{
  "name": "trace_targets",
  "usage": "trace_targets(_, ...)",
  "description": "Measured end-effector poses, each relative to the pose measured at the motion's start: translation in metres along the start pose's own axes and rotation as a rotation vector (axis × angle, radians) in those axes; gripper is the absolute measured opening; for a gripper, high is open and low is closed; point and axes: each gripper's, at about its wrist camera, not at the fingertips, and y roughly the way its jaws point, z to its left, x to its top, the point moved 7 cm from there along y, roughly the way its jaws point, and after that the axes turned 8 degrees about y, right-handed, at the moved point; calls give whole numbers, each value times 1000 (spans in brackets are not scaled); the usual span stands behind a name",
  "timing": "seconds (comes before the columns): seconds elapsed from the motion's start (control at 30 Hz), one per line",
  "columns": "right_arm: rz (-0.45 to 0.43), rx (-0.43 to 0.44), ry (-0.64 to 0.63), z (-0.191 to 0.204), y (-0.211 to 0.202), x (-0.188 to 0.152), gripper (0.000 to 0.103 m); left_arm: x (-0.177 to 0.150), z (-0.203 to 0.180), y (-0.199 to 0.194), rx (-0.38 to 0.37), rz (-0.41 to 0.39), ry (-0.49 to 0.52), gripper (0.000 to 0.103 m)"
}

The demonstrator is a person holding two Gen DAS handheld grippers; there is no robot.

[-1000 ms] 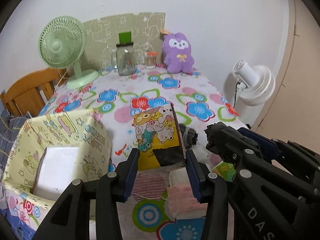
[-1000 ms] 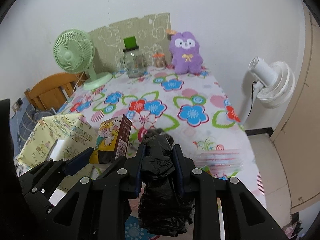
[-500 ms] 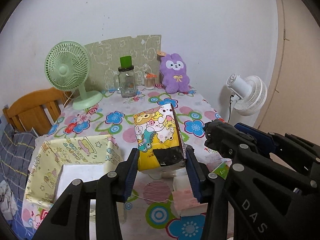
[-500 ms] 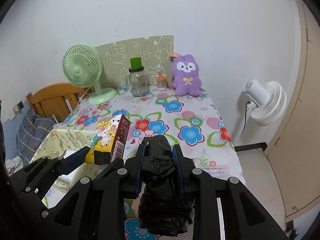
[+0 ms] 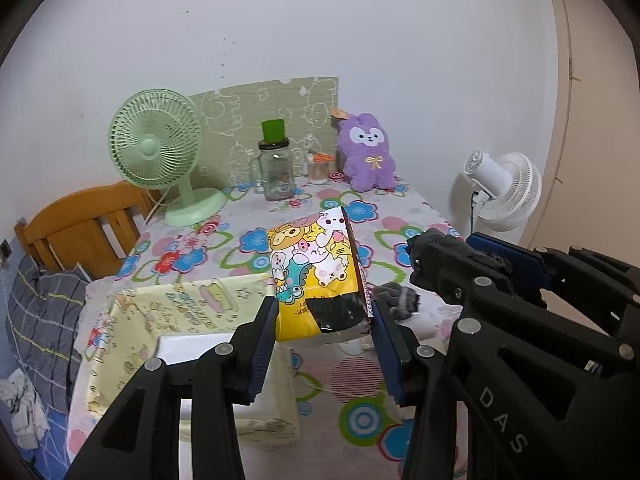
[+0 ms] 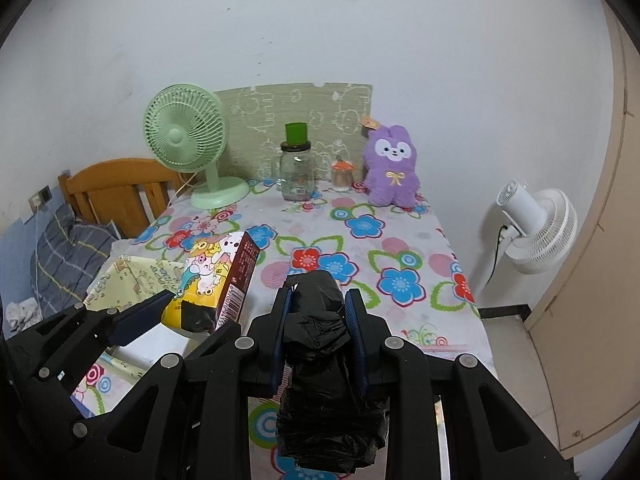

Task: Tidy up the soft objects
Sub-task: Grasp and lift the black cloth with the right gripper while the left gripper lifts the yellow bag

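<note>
My left gripper (image 5: 324, 312) is shut on a yellow cartoon-print tissue pack (image 5: 316, 276) and holds it above the table, by the right edge of a yellow patterned fabric box (image 5: 168, 320). The pack also shows in the right wrist view (image 6: 216, 280). My right gripper (image 6: 318, 304) is shut on a roll of black plastic bags (image 6: 320, 344), held above the flowered tablecloth (image 6: 400, 248). In the left wrist view the right gripper (image 5: 460, 256) is to the right of the pack. A grey sock (image 5: 400, 296) lies on the table under it.
At the back of the table stand a green desk fan (image 5: 160, 152), a glass jar with a green cap (image 5: 276, 168), a small toothpick jar (image 5: 318, 166) and a purple plush rabbit (image 5: 368, 156). A wooden chair (image 5: 80, 228) is left; a white fan (image 5: 504, 188) is right.
Both grippers have risen and drawn back from the table with their loads held. The tissue pack is now beside the fabric box's right edge.
</note>
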Motion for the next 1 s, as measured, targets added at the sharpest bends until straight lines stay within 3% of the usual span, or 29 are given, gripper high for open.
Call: trace_targets(1.0,89,166,-122,127,58,-3,30,-39,117,26,96,107,-72,48)
